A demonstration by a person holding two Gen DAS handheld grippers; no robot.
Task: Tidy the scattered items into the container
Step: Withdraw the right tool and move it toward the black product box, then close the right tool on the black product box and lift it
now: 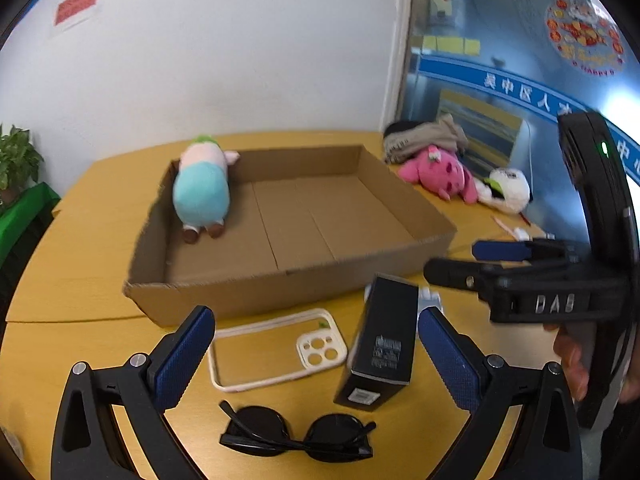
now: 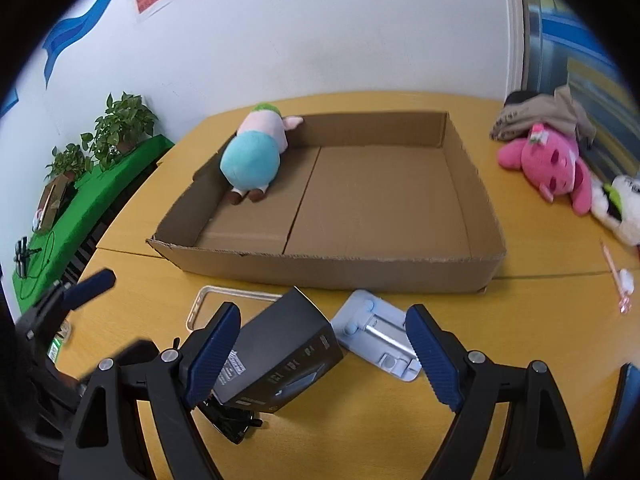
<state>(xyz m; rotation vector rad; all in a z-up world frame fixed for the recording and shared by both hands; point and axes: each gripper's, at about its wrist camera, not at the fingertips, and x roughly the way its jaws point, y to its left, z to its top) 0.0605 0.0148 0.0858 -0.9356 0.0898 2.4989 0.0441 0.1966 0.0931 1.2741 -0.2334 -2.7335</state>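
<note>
Low in the left wrist view, the left gripper [image 1: 316,360] stood with its blue-padded fingers [image 1: 182,360] spread wide and pinching nothing, above the items on the yellow bench [image 1: 80,280]. Between those fingers lay a black carton [image 1: 380,344], a long rectangular box with white print on its near face; its long axis ran from the lower middle of the frame up toward the cardboard box [image 1: 288,220], tilted slightly right. Left of it lay a cream phone case [image 1: 276,348], flat, its camera cut-outs at the right end and its long axis running left to right. Below both sat black sunglasses [image 1: 298,436], folded, lenses side by side across the frame.

From the right wrist view, the right gripper [image 2: 322,356] also had its fingers spread with nothing pinched. The black carton [image 2: 280,356] lay beside its left finger, pointing to the upper right, and a pale blue phone stand [image 2: 376,336] lay flat between the fingers, its long axis slanting from upper left to lower right.

The cardboard box was a shallow open tray, filling the middle of both frames, with a plush doll [image 1: 202,188] in a teal-and-pink outfit lying face down in its far left corner, feet toward the camera. At the right of the frame a pink plush toy [image 1: 440,176] and a white plush toy [image 1: 508,190] lay on the bench outside the box, next to a bundle of beige cloth [image 1: 428,138].
</note>
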